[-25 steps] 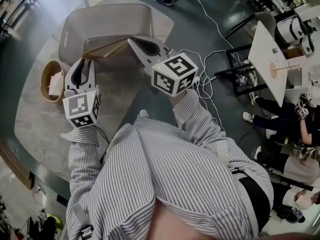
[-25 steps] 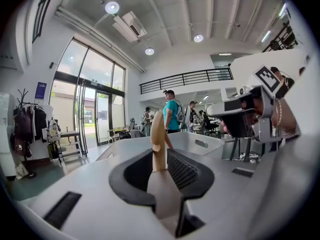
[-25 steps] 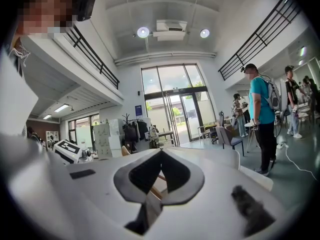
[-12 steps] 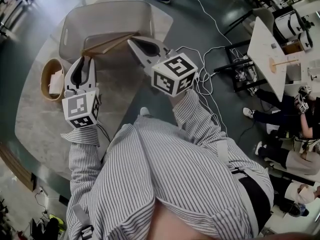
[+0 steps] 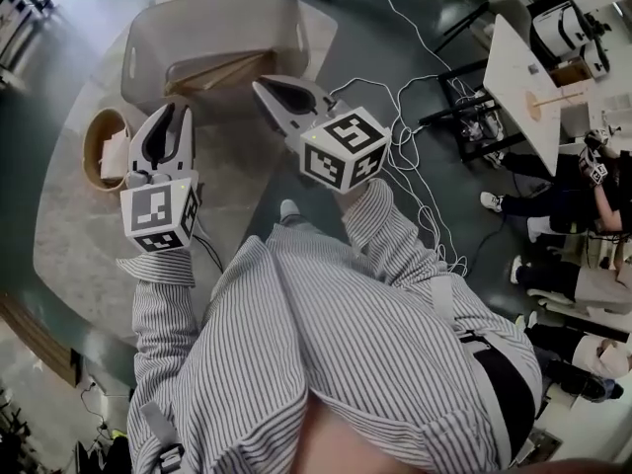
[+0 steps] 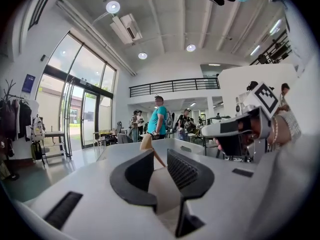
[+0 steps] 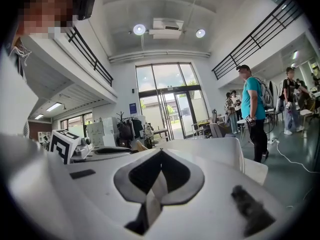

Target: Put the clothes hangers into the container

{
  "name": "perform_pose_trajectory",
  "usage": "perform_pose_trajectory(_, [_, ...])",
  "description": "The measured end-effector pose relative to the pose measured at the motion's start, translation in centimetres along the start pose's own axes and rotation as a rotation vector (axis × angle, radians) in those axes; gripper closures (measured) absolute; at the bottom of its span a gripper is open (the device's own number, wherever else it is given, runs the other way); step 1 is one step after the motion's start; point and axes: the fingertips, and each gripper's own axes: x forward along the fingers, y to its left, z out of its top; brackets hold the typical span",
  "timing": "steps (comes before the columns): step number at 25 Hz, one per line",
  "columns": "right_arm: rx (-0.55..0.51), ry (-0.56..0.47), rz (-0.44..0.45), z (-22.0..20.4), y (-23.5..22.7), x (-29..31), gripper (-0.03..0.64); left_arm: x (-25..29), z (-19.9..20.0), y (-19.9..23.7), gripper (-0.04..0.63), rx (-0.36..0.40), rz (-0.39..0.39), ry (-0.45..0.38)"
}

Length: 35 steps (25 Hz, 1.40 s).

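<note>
The wooden clothes hanger (image 5: 222, 70), which a moment ago poked out over the near rim beside the right gripper (image 5: 262, 85), now lies wholly inside the translucent grey plastic container (image 5: 197, 23). That gripper's tip is clear of it, so this hanger looks delivered.

The right gripper's fingers meet at their tips with nothing between them. The left gripper (image 5: 176, 112) hovers just in front of the container with its fingers apart and empty; in its own view, the hanger's pale wooden end shows farther off through the gap.

There is one container on the round pale stone-look table (image 5: 79, 235), one round wooden bowl (image 5: 94, 126) holding paper beside it, and two grippers. At least one hanger is in the container; the overlapping wood cannot be counted exactly. No hanger shows on the table outside it.
</note>
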Motion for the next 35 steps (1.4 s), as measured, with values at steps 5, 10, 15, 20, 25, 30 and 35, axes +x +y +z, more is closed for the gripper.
perform_pose_trajectory(5, [0.018,0.002,-0.051,-1.2,1.6,-1.1,0.603,-1.2,1.0,-1.3,0.518,-0.009,-0.094,-0.032])
perform_pose_trajectory(10, [0.021,0.013,-0.117,-2.9,2.8,-2.6,0.603,-2.4,0.5,-2.5,0.568,-0.009,-0.167,-0.042])
perform_pose_trajectory(15, [0.046,-0.007,-0.142,-3.5,5.0,-3.9,0.603,-4.4,0.1,-3.6,0.584,-0.010,-0.232,-0.046])
perform_pose_trajectory(20, [0.067,-0.012,-0.140,-4.1,6.2,-5.3,0.603,-5.0,-0.6,-5.7,0.585,-0.034,-0.330,-0.031])
perform_pose_trajectory(25, [0.069,0.008,-0.140,-5.2,6.3,-6.9,0.603,-5.7,-1.6,-8.3,0.586,-0.031,-0.363,-0.005])
perform_pose_trajectory(30, [0.075,0.035,-0.105,-6.4,6.6,-8.3,0.603,-6.1,-2.5,-10.7,0.584,-0.076,-0.348,0.032])
perform_pose_trajectory(35, [0.081,0.055,-0.090,-7.2,6.6,-9.9,0.603,-6.4,-3.1,-12.8,0.584,-0.145,-0.328,0.061])
